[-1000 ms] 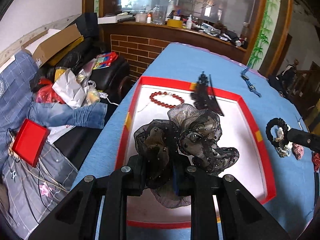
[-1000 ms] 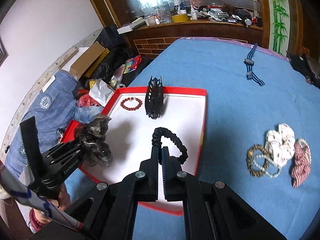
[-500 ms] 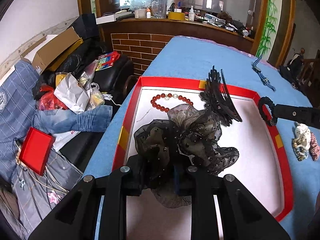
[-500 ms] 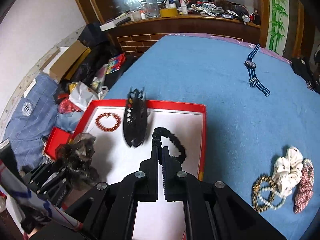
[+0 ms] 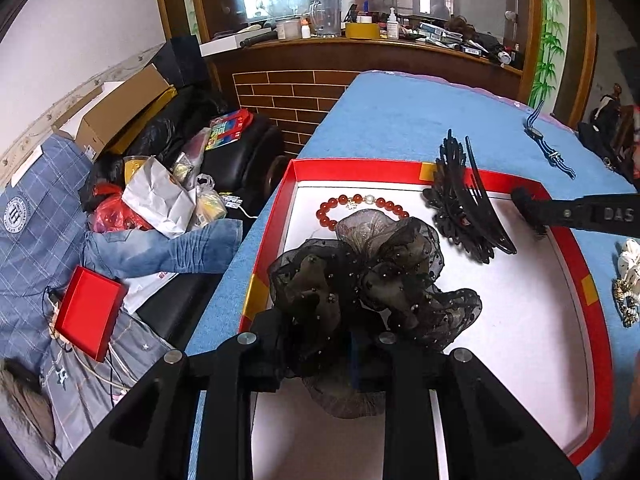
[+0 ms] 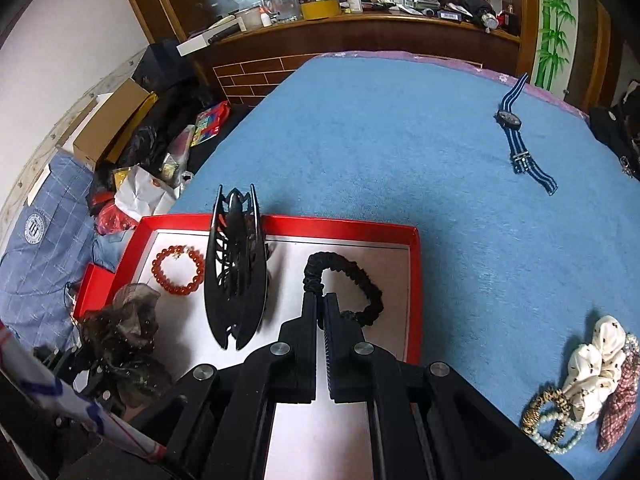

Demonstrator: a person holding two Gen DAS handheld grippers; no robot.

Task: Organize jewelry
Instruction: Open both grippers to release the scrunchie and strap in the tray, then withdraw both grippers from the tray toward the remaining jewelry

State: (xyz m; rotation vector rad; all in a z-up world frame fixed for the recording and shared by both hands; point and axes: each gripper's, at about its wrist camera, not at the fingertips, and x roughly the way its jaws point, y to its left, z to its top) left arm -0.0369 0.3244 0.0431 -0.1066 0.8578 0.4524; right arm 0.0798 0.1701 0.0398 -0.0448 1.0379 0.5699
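A red-rimmed tray [image 5: 352, 168] with a white floor lies on the blue table; it also shows in the right wrist view [image 6: 344, 225]. My left gripper [image 5: 320, 344] is shut on a black sheer scrunchie [image 5: 372, 276] over the tray's near left part. My right gripper [image 6: 320, 300] is shut on a black hair tie [image 6: 352, 276] held over the tray's right part. In the tray lie a red bead bracelet [image 5: 360, 210] and a black hair claw [image 5: 464, 204]. The bracelet [image 6: 178, 270] and claw [image 6: 236, 268] show in the right wrist view too.
To the right of the tray lie a white scrunchie [image 6: 596, 364], a red checked scrunchie [image 6: 618, 404] and bead bracelets [image 6: 550, 420]. A blue striped watch [image 6: 520, 136] lies far back. Left of the table is a cluttered sofa with a small red box [image 5: 90, 312].
Both grippers have moved further over the tray, each still holding its hair band. The right gripper has moved left and forward, with the hair tie now inside the tray's rim.
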